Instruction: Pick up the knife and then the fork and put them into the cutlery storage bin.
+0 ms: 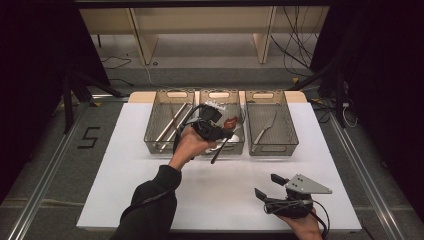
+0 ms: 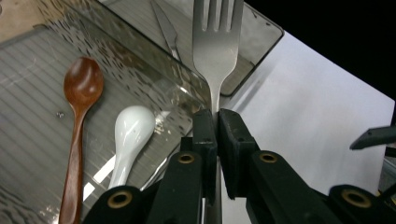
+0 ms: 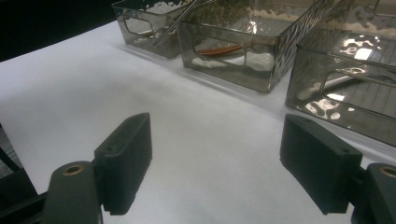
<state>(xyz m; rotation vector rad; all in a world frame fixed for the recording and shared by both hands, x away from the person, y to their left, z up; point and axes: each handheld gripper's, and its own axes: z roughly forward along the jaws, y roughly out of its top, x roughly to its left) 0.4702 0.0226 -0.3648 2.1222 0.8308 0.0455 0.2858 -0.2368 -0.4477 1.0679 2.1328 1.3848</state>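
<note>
Left tongs [image 2: 217, 122] clamped on a fork [image 2: 217, 42] handle at frame centre, tines up over the middle tray [image 2: 140, 60], wooden spoon [image 2: 79, 121] and white spoon [image 2: 130, 140] inside, right tongs [image 3: 217, 163] apart above white worktop [image 3: 201, 140], lower right.

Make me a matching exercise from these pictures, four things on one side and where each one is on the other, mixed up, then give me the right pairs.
Things:
1. fork
2. wooden spoon
3. knife
4. chopsticks

Places:
A. lying in the left-hand bin
B. clamped between the left gripper's jaws
C. lying in the right-hand bin
D. lying in the middle bin beside a white spoon

Pairs: 1-B, 2-D, 3-C, 4-A
</note>
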